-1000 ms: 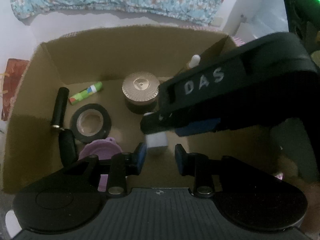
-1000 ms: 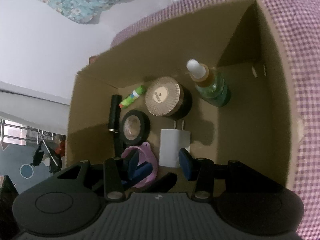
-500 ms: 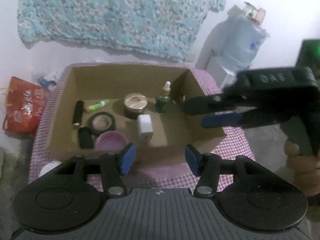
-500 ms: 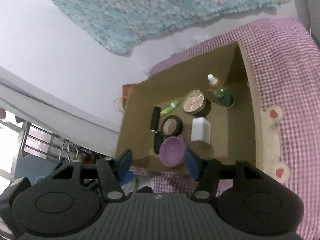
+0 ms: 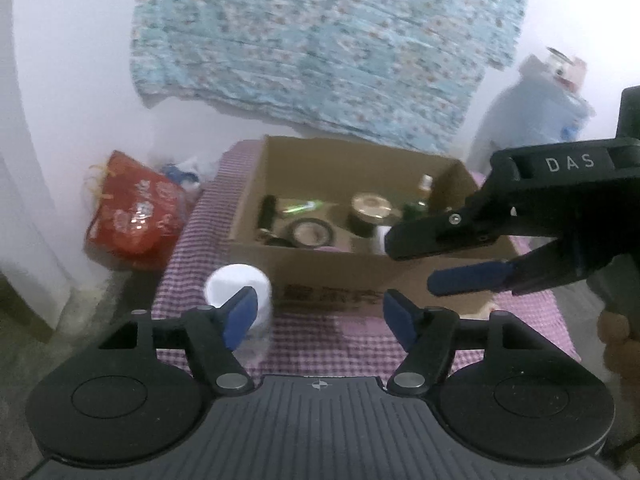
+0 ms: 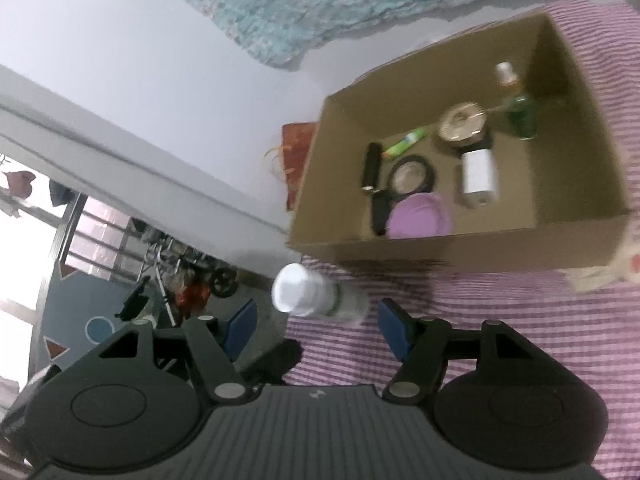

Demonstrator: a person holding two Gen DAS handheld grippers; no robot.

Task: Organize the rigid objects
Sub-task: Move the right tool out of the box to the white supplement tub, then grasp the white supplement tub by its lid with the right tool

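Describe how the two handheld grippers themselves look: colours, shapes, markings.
Both are matte black plastic. Each wrist view shows a ribbed dark grey centre panel flanked by two round black housings, with angled black linkage arms on silver pivot pins. The left gripper and right gripper carry blue finger pads. Seen from the left wrist, the right gripper's body bears white "DAS" lettering. No cables or sleeves are visible.

In the left wrist view the right tongs [image 5: 444, 258] cover the cardboard box's [image 5: 332, 276] right corner and most of the white block [image 5: 379, 239] inside, whose neighbours are motion-blurred, as is the box's printed lettering.
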